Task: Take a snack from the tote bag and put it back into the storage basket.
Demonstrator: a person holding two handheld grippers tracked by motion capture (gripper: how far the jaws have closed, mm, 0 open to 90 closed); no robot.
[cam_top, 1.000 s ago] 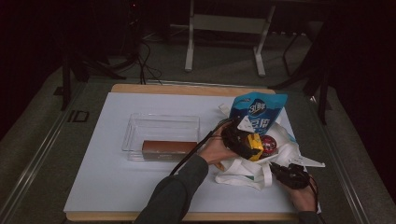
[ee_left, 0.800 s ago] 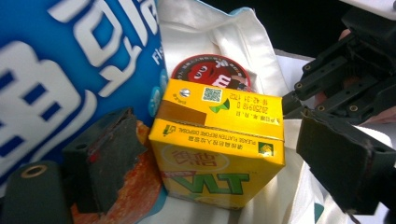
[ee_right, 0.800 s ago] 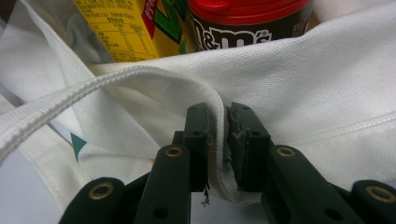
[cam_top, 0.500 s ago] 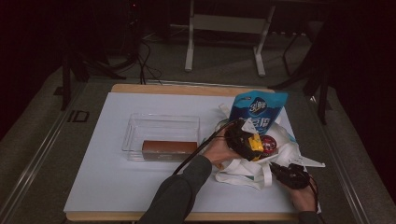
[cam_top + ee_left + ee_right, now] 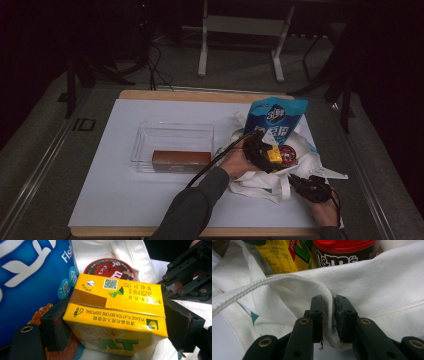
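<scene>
A white tote bag (image 5: 272, 180) lies on the table (image 5: 125, 200), and the work in hand looks like packing groceries into it, with the yellow drink carton (image 5: 115, 315) being set inside at this point. Ahead of the left gripper (image 5: 262, 152) and leaning up out of the bag's far side stands a tall blue pouch (image 5: 277, 120); in the left gripper view it rises just to the left of the jaws. Well off to that gripper's left sits a clear tray (image 5: 172, 145) with a brown bar (image 5: 181, 159) in it, probably the next item to pack.

The left gripper pinches the yellow drink carton across its width, one pad on each side face, with the carton's top end towards the camera. Just beyond the carton, touching or nearly so, is a red-lidded candy tub (image 5: 108, 268), already in the bag.

The right gripper (image 5: 328, 312) sits near the table's front edge, its jaws pressed together on the bag's handle strap (image 5: 287, 281), apparently holding the mouth open. Carton and tub lie straight ahead of it, past the cloth wall.

The next move seems to call for lowering the carton beside the tub until it rests on the bag's floor, then spreading the left jaws and backing out without snagging the cloth, while the right gripper maintains its hold on the strap.
</scene>
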